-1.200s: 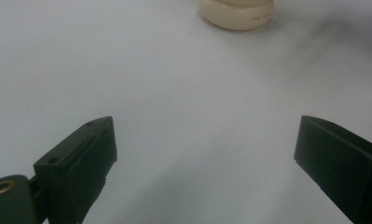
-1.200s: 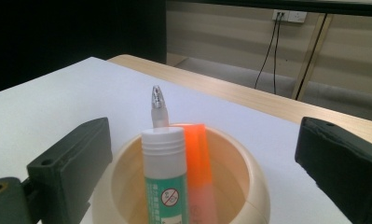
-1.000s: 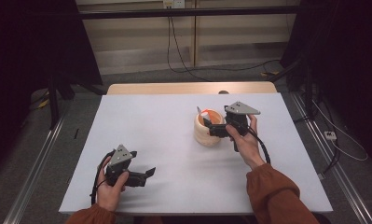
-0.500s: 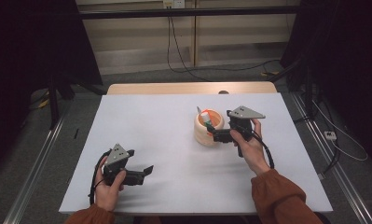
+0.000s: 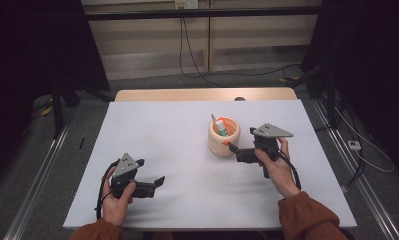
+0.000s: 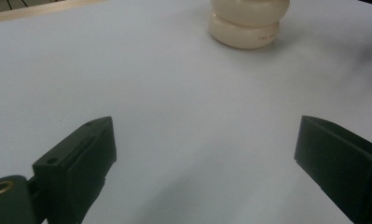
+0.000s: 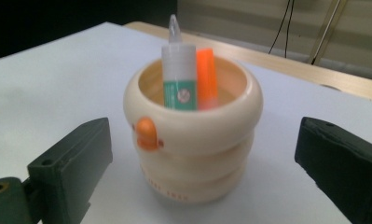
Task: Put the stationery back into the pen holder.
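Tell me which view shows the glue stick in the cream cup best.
The right gripper view: the white glue stick with green label stands close and sharp beside an orange marker. The high view shows it small from above; the left gripper view shows the cream cup's base.

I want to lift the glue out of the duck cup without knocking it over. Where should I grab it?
Probably by its clear cap and white neck, coming straight down from above. The glue stick stands nearly upright in the cup, and only its top pokes above the rim. The orange marker stands right beside it, so pinch narrowly.
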`<state>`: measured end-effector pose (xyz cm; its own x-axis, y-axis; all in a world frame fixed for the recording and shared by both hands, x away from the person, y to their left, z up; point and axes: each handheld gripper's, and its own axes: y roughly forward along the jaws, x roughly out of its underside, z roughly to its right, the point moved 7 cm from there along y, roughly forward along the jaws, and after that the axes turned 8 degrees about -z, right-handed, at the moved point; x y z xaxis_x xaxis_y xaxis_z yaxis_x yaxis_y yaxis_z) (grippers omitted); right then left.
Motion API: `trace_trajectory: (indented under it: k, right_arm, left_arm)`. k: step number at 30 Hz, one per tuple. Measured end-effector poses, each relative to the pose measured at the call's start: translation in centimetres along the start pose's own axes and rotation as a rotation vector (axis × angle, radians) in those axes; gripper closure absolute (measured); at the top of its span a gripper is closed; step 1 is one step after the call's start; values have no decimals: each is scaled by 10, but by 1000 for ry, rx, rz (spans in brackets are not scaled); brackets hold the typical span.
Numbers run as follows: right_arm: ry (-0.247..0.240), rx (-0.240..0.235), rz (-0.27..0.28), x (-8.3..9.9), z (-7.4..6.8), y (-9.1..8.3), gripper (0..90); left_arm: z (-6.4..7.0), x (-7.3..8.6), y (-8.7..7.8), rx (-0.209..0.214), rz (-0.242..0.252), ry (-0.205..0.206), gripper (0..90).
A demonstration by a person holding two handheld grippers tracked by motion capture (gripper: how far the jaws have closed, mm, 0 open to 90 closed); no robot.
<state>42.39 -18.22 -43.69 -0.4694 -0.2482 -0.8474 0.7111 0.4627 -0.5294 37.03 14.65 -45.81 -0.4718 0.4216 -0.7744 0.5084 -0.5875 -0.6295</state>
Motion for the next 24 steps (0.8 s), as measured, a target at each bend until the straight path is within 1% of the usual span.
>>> trace_trajectory:
  k: [1, 2, 3, 6, 12, 14, 18, 20, 24]
  right_arm:
    - [0, 6, 0, 2, 1, -2, 35]
    - [11, 5, -4, 5, 1, -3, 35]
    - [10, 7, -6, 7, 2, -5, 36]
    - [17, 13, -19, 14, 5, -9, 37]
    - [37, 21, -11, 22, 8, -17, 41]
    - [38, 25, -12, 26, 9, -20, 41]
    - [47, 27, -20, 34, 10, -25, 41]
    - [48, 30, -22, 37, 12, -28, 41]
    - [59, 44, -24, 44, 16, -34, 42]
  left_arm:
    - [0, 0, 0, 1, 1, -1, 53]
    - [0, 0, 0, -1, 2, 2, 53]
    - [0, 0, 0, 1, 4, -3, 53]
    - [0, 0, 0, -1, 2, 2, 53]
    - [1, -1, 0, 2, 1, 2, 53]
    - [1, -1, 1, 5, 7, -4, 53]
    - [0, -1, 0, 1, 3, 0, 53]
    - [0, -1, 0, -3, 3, 9, 53]
    - [-1, -1, -1, -5, 5, 8, 53]
